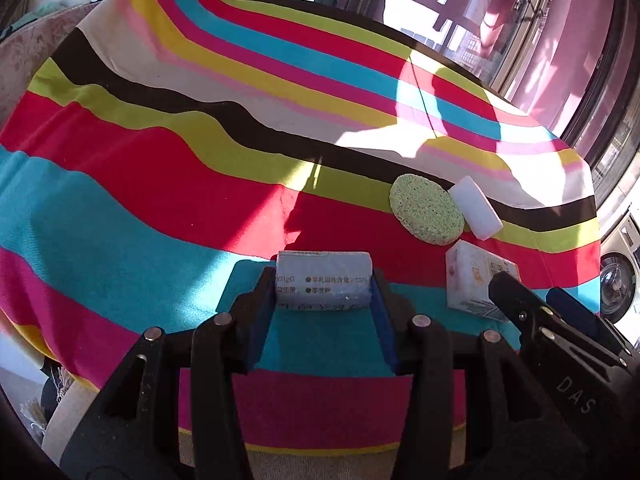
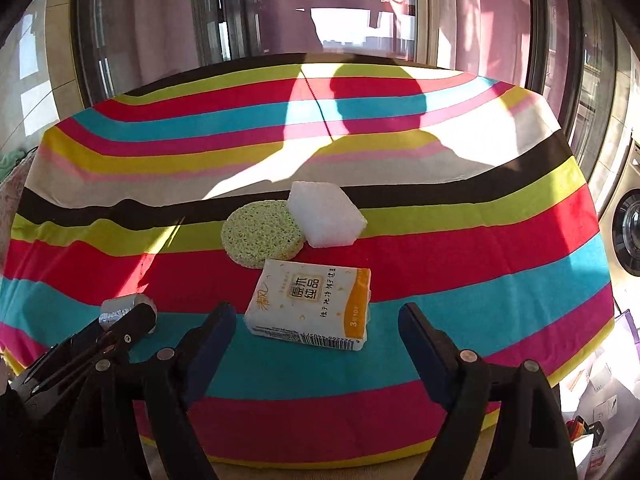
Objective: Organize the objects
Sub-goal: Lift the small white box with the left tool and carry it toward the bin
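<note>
Clamping silver packet: left gripper; right gripper wide, tissue pack between fingers.

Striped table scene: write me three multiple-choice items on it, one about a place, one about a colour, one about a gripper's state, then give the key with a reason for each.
1. Where does the white block lie?
A. Touching the round sponge's far right edge
B. On top of the tissue pack
C. Between the right gripper's fingers

2. What colour is the round sponge?
A. Pink
B. Pale green
C. Black

3. How is the left gripper?
A. Open over bare cloth
B. Shut on the silver packet
C. Out of view

Key:
1 A: in the right wrist view the block overlaps the sponge's edge, apart from the tissue pack.
2 B: both views show it pale green.
3 B: the left wrist view shows both pads pressed against the packet's ends, while the right gripper stands open around the tissue pack on the striped tablecloth.
</note>
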`<state>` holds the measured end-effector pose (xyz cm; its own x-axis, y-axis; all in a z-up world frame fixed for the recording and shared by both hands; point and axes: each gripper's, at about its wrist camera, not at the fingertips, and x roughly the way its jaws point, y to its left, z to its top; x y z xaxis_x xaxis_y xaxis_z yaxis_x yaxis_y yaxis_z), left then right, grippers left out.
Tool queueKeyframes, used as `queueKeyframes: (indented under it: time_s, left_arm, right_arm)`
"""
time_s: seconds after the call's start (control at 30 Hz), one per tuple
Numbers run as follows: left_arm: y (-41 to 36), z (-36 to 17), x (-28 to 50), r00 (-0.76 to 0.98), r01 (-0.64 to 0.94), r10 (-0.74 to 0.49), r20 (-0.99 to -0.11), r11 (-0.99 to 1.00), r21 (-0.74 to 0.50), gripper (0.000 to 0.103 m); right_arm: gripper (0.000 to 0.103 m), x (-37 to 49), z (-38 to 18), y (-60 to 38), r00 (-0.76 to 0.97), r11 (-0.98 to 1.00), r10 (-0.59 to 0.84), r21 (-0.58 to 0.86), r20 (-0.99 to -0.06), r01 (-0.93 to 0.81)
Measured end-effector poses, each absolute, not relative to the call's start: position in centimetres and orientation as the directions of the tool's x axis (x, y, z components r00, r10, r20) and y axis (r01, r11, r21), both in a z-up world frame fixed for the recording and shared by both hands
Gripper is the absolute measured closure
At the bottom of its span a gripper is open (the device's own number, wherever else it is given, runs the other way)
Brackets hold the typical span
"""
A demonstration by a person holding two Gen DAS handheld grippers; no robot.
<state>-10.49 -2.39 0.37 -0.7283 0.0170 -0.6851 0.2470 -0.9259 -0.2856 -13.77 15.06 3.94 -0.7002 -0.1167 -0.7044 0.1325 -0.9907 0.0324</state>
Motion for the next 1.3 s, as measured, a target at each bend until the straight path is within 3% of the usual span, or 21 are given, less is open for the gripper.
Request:
queueKeyframes:
  time_s: [0.53,0.63,0.87,1.3]
  left_arm:
    - [-2.8,-0.1,-10.5,-0.738,0.265,-0.003,-0.674,-0.921,-0.286,0.053]
    - [-2.6,-0.1,-10.6,-0.740,0.260,-0.004,-0.673,-0.924,-0.281,0.053]
    - [-2.2,0.4,-10.0,-0.759,0.235,0.005,-0.651,-0.930,-0.281,0.053]
    - [1.3,2.2,-8.6,-0.748,0.116,0.153,-0.646,-0.928,-0.354,0.053]
  right_arm:
    - [0.019,-16.8,1.7,13.3,-0.659,-0.995,-0.053,-0.018,-0.751,0.101]
    - [0.026,-17.0,1.3,13.2,-0.644,-0.995,-0.048,-0.020,-0.763,0.098]
    - [0.027,-16.3,1.8,14.0,-0.651,-0.996,-0.069,0.017,-0.756,0.086]
    - [0.026,-12.3,3.7,20.6,-0.627,-0.995,-0.050,0.091,-0.777,-0.033]
